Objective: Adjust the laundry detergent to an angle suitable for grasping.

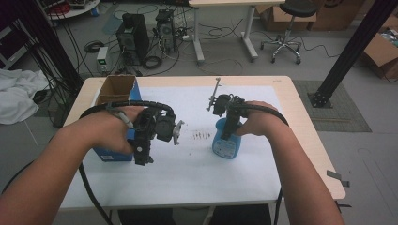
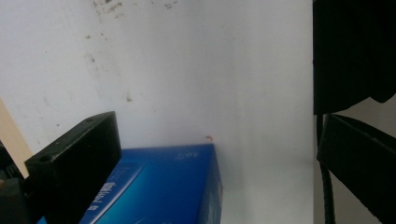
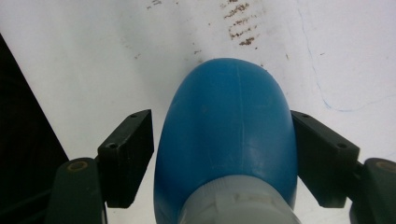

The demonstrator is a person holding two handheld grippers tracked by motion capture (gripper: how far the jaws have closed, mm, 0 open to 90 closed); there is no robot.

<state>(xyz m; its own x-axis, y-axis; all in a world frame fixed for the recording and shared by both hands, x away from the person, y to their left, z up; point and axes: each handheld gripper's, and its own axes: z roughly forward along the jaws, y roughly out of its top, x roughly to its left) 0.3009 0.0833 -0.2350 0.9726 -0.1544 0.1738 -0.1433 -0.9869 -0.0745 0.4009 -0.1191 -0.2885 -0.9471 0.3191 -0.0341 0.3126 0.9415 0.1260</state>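
The person's forearms reach in over the table. The right gripper straddles the blue bottle standing on the white sheet, jaws spread, not quite touching. The left gripper hangs released beside the blue box

Beyond the wooden table, 2 computer towers stand on grey floor, an office stool right of them.
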